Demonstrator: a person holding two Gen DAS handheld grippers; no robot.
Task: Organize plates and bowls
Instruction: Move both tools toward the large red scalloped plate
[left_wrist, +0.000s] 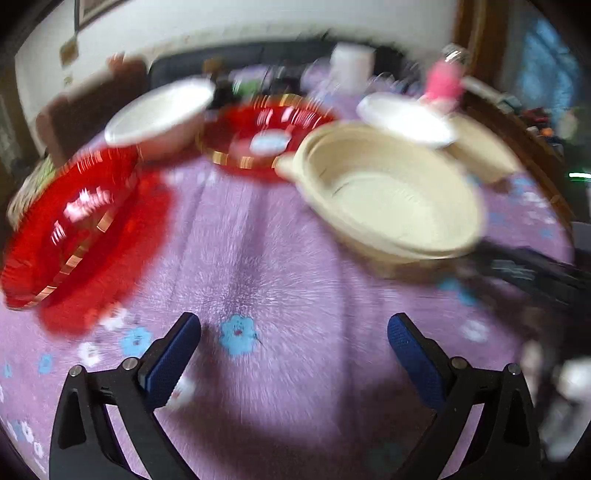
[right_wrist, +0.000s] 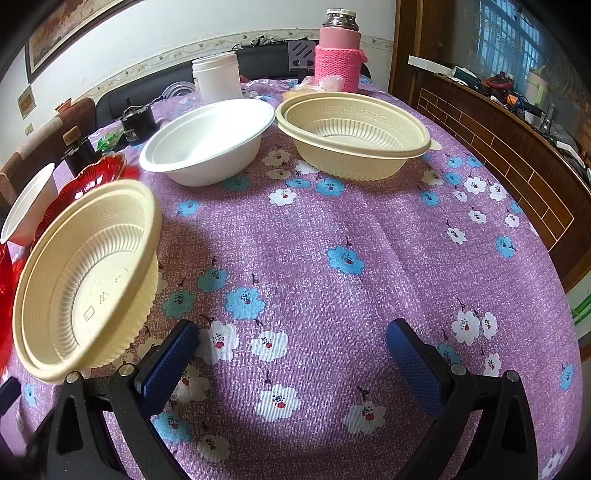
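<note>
left gripper (left_wrist: 293, 332): fingers spread wide, nothing in them
right gripper (right_wrist: 291, 338): same deal, gaping and empty
tilted cream bowl (right_wrist: 86, 280): looks off the purple tablecloth (right_wrist: 369, 229)

Daylight from the window (right_wrist: 506, 37) lights both views evenly. The left wrist view is smeared by motion blur; the right is sharp. Fisheye bending and dark corners frame both, and soft shadows fall on the table (right_wrist: 314, 236).

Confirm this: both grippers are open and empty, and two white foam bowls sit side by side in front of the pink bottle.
Not quite. The right wrist view shows one white foam bowl beside a cream plastic bowl, not two white ones, in front of the pink bottle. The left gripper and right gripper are open and empty.
</note>
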